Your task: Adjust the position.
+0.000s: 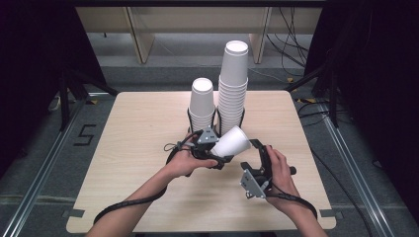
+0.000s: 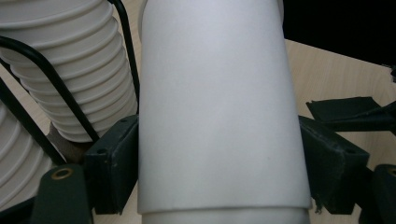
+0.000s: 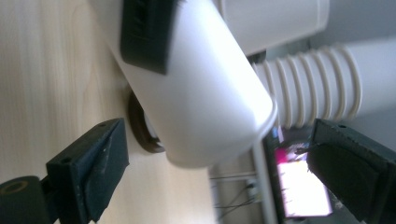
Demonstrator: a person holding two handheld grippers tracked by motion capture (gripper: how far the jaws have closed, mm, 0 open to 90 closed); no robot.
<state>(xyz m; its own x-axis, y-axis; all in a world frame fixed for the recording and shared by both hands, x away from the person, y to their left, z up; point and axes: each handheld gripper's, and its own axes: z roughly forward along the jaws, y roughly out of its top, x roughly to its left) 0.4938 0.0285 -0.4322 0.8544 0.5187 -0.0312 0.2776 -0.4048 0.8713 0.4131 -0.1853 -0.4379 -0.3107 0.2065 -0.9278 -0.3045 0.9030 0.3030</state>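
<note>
1. Your left gripper [image 1: 213,148] is clamped on a single white paper cup [image 1: 231,142]. In the left gripper view both black pads [image 2: 114,163] press flat against the cup's sides [image 2: 219,112].
2. Your left hand [image 1: 185,162] comes in low from the bottom left, with the gripper pointing toward the table's middle. The cup is tipped, its open mouth facing up and to the right, clear of the table [image 1: 138,128].
3. Just behind that gripper stand two cup stacks in black wire holders: a short stack [image 1: 202,103] and, to its right, a tall stack [image 1: 233,81]. They are close to the held cup, so there is little room behind it.
4. Your right gripper [image 1: 257,150] has its jaws apart, with nothing between them. In the right gripper view the cup's rim [image 3: 219,121] lies between the two pads [image 3: 93,168] but touches neither.
5. Your right hand [image 1: 276,173] sits just right of the cup, its gripper curving up toward the rim.
6. The table's near right corner and its left half lie bare.
</note>
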